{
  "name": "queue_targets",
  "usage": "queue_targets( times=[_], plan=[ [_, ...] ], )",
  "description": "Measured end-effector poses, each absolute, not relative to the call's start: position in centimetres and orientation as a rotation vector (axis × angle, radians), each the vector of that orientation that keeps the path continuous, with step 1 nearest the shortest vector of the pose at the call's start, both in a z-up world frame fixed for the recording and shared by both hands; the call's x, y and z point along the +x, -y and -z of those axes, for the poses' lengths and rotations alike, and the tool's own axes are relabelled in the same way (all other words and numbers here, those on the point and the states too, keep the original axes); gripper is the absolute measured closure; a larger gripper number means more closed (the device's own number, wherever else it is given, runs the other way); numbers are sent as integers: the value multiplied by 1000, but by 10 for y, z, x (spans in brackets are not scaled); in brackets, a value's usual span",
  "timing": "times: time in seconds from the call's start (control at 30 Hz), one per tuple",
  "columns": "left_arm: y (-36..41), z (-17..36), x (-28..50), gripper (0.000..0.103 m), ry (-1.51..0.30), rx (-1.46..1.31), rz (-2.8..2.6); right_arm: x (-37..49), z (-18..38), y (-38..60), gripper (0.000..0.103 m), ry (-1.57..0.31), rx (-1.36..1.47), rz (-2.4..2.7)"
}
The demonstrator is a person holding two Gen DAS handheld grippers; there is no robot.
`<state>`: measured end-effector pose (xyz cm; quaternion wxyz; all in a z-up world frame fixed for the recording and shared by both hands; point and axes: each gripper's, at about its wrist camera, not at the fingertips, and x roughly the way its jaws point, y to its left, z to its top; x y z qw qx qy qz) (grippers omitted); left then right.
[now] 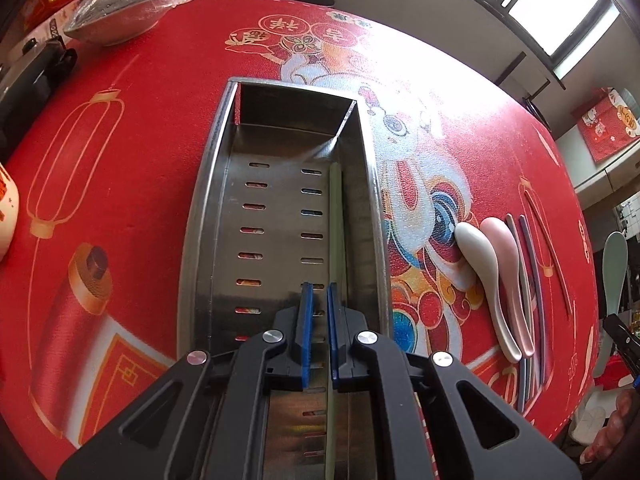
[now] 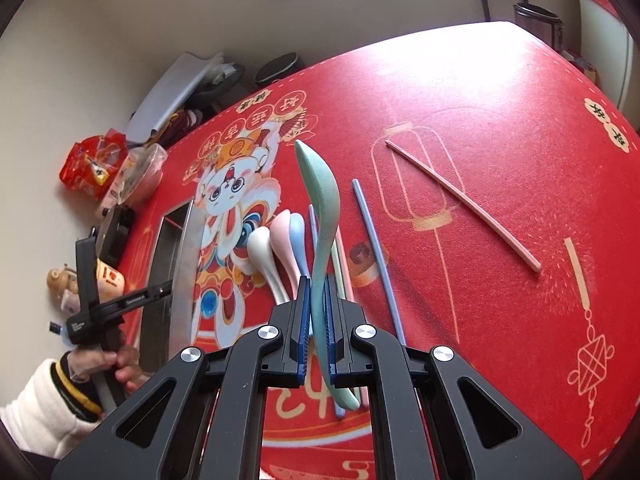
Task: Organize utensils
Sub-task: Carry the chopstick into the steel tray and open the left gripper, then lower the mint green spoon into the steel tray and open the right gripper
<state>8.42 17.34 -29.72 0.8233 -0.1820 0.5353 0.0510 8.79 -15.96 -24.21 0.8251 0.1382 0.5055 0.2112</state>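
One green chopstick (image 1: pixel 335 216) lies in the tray (image 1: pixel 208 184) at 12 o'clock, pinched by my left tool (image 1: pixel 319 308). Right tool (image 2: pixel 318 304) clamps the green spoon (image 2: pixel 320 200); nxt, release chopstick, bring spoon over.

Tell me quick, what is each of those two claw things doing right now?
Left gripper: jaws shut on a pale green chopstick lying in the metal tray.
Right gripper: jaws shut on a green spoon, held above the table.
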Motion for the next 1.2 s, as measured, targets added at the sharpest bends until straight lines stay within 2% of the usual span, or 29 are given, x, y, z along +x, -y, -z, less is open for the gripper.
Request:
queue_targets(
  times=[0.13, 0.2, 0.23, 0.3, 0.37, 0.4, 0.47, 0.63, 0.93, 1.2],
  plan=[
    [-171, 277, 75, 84, -1113, -338, -138, 97, 242, 143, 96, -1088, 275, -503],
    [-171, 267, 68, 72, -1090, -321, -154, 102, 244, 133, 96, -1099, 269, -529],
    [-172, 262, 64, 62, -1079, -315, -164, 104, 244, 128, 96, -1107, 267, -542],
    [-175, 253, 55, 53, -1056, -306, -186, 109, 246, 115, 96, -1126, 261, -568],
    [-179, 246, 46, 37, -1037, -300, -215, 112, 248, 98, 96, -1143, 242, -599],
    [-182, 243, 41, 32, -1029, -298, -230, 113, 249, 89, 96, -1152, 229, -617],
    [-190, 238, 33, 12, -1022, -292, -267, 115, 250, 69, 96, -1169, 205, -655],
    [-214, 237, 15, 6, -1033, -339, -320, 123, 258, 15, 96, -1237, 175, -737],
    [-237, 239, -3, 6, -984, -329, -335, 144, 269, -86, 96, -1339, 194, -788],
    [-251, 237, -7, 6, -938, -341, -353, 156, 292, -140, 96, -1434, 218, -712]
  ],
)
